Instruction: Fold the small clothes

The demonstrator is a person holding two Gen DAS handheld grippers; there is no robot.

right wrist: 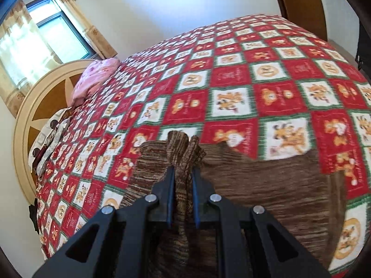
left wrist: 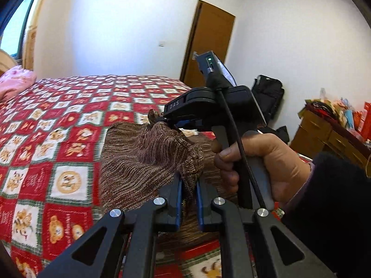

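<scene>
A brown striped knit garment (left wrist: pixel 139 159) lies on the red patchwork bedspread (left wrist: pixel 58 120), partly lifted. My left gripper (left wrist: pixel 188 180) is shut on a bunched edge of the knit. Just beyond it, my right gripper (left wrist: pixel 165 121), held by a hand (left wrist: pixel 252 162), pinches another bunch of the same cloth. In the right wrist view my right gripper (right wrist: pixel 183 173) is shut on a gathered fold of the garment (right wrist: pixel 255 185), which rises between the blue pads and spreads over the bedspread (right wrist: pixel 231 81) to the right.
A pink pillow (right wrist: pixel 92 81) and a round headboard (right wrist: pixel 30 120) stand at the bed's far end. A wooden door (left wrist: pixel 208 39), a black bag (left wrist: pixel 269 95) and a cluttered wooden dresser (left wrist: pixel 324 127) are past the bed's right side.
</scene>
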